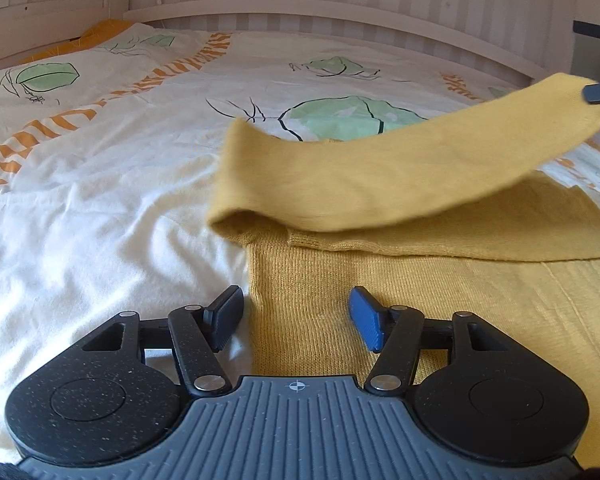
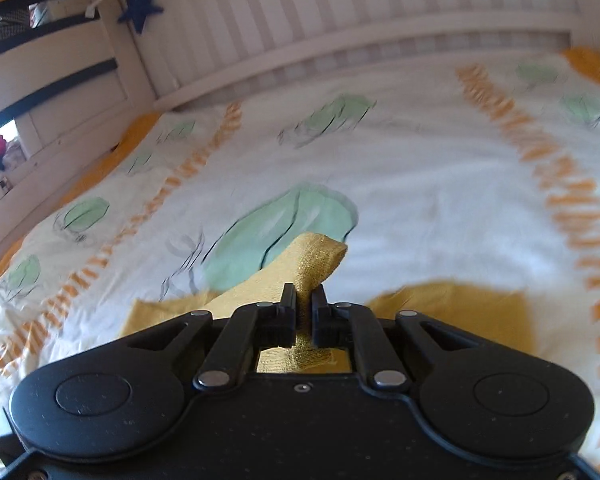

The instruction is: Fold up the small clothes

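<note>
A wide bed (image 1: 100,208), covered by a pale sheet (image 1: 80,240) with printed green leaves and orange striped bands. Behind it, a white wooden headboard (image 1: 340,12) and a striped wall. At the far corner in the left wrist view, a bit of orange cloth (image 1: 100,30) under the sheet edge.

On the sheet, a mustard yellow knitted garment (image 1: 440,300), lying flat for the most part, its ribbed knit well visible near the camera. One long part of it, a sleeve (image 1: 380,176), lifted off the bed and stretched up to the right, hanging in a soft curve above the flat part, with the fold at its left end resting on the sheet.

At the upper end of this sleeve, the right claw (image 2: 303,304), pressed together on the cloth: the cuff end squeezed between the two black fingers (image 2: 288,312), sticking out a little beyond the tips. In the left wrist view, only a small dark tip of this claw visible at the right edge.

Low over the near part of the garment, the left claw (image 1: 296,316), standing apart, one black pad (image 1: 224,316) above the left edge of the cloth and one blue pad (image 1: 366,316) above the knit, nothing squeezed between.

On the rails at the left in the right wrist view, a small blue star (image 2: 142,8).
</note>
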Motion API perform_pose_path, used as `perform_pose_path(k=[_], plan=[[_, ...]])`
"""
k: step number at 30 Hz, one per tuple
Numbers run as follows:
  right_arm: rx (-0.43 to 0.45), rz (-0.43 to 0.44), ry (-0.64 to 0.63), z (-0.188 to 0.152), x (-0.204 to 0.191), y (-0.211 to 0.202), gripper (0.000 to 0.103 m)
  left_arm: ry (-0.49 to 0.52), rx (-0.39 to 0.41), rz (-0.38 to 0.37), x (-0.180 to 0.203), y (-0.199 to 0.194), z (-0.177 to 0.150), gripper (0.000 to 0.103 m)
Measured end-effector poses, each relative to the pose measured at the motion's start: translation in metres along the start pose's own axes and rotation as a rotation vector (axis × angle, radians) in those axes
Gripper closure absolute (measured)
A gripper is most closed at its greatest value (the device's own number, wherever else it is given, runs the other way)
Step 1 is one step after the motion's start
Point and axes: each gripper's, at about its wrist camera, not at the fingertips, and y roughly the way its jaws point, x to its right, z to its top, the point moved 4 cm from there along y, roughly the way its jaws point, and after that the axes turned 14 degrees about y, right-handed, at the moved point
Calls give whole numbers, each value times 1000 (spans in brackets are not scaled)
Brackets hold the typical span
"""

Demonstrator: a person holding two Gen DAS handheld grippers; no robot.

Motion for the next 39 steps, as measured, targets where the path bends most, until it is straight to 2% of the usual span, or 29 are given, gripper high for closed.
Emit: perform_pose_path(k=[4,11,13,15,17,18,22,23,25,28,30,32,36,39], plan=[[5,-88,11,8,30,-1,90,-4,2,-3,0,0,0,45],[-83,-233,30,-23,71,32,89,-6,3,-3,0,0,0,45],[-102,-277,26,-31,82,38,86,-8,3,-4,0,0,0,45],[-113,-332,16,-41,92,42,79,-9,3,-5,0,0,0,45],[-108,-373,7,-49,103,41,79,-11,4,-7,-1,0,0,45],[-98,-380,9,-53,107,40,72,-10,4,-6,-1,0,0,45],[-58,-394,7,-57,111,29,58,-10,3,-6,-1,0,-1,45],[-50,-406,5,-57,112,25,50,-10,4,-6,-1,0,-1,45],[-23,-414,10,-55,113,16,49,-11,4,-6,-1,0,-1,45],[0,-368,42,-55,112,-5,47,-15,4,-10,-2,0,-1,45],[5,-338,46,-61,109,-21,39,-13,2,-10,-1,0,0,45],[-7,-312,45,-71,104,-36,32,-10,0,-7,-1,0,0,45],[-58,-281,51,-102,99,-62,26,-14,-5,-16,-2,0,1,45],[-98,-257,82,-123,99,-78,26,-11,-27,-29,-3,-1,5,44]])
